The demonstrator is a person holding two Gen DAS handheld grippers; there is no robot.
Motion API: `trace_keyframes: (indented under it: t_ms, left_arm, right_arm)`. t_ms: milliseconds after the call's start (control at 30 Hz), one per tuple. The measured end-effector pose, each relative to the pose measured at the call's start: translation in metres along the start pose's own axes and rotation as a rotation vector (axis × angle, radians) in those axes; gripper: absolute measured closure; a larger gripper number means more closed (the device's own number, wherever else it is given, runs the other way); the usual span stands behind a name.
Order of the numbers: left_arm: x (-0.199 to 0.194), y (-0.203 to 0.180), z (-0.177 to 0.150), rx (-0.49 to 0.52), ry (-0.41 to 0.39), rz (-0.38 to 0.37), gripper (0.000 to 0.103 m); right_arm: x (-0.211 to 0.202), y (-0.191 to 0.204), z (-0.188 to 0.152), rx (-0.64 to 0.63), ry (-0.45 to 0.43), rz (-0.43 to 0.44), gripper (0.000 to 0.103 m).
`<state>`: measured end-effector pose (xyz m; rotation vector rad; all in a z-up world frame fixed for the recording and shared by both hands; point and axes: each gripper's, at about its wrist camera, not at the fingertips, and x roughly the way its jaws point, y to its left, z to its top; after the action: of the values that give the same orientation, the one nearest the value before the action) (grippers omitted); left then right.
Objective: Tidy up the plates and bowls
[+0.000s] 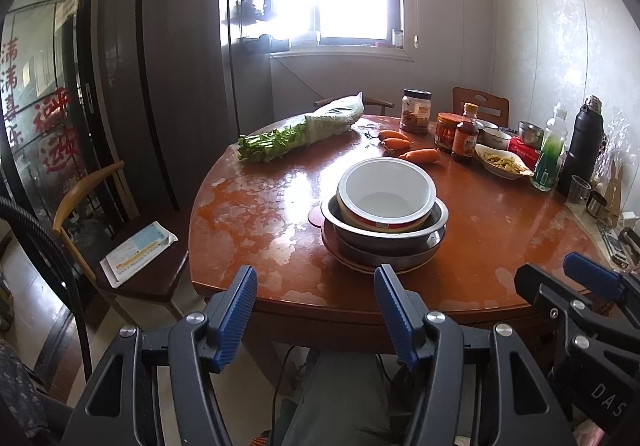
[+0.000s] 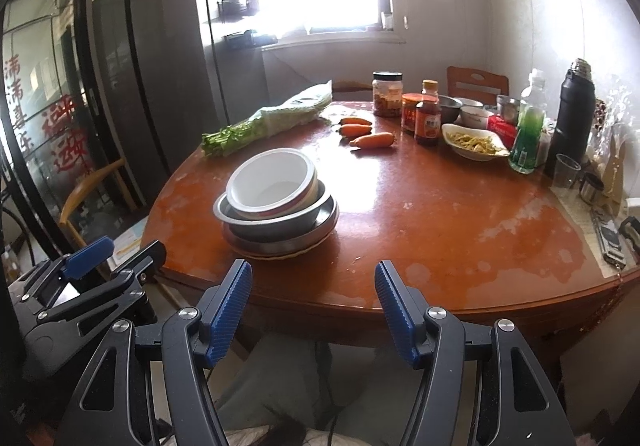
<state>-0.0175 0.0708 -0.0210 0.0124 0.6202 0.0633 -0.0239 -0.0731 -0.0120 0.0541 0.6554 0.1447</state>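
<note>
Both the left gripper (image 1: 316,310) and right gripper (image 2: 314,306) gape wide, empty. Nested white enamel bowl (image 1: 386,195) and steel basins (image 1: 384,230) sit at twelve o'clock: rigid, slippery, likely light; pinch a rim.

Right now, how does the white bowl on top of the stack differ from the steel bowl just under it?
The white bowl is white inside with a red band outside; the steel bowl is bare grey metal. The white bowl is narrower and sits tilted inside the wider steel bowl, which looks level. Both look empty and belong to one stack.
</note>
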Motion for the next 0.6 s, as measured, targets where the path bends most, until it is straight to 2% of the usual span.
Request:
trace_keyframes:
  t_ms: [600]
  left_arm:
    - [-0.0004, -0.0044, -0.0012, 0.018, 0.001, 0.008, 0.042]
  right_arm:
    - [0.0018, 0.0064, -0.0022, -0.022, 0.008, 0.012, 0.037]
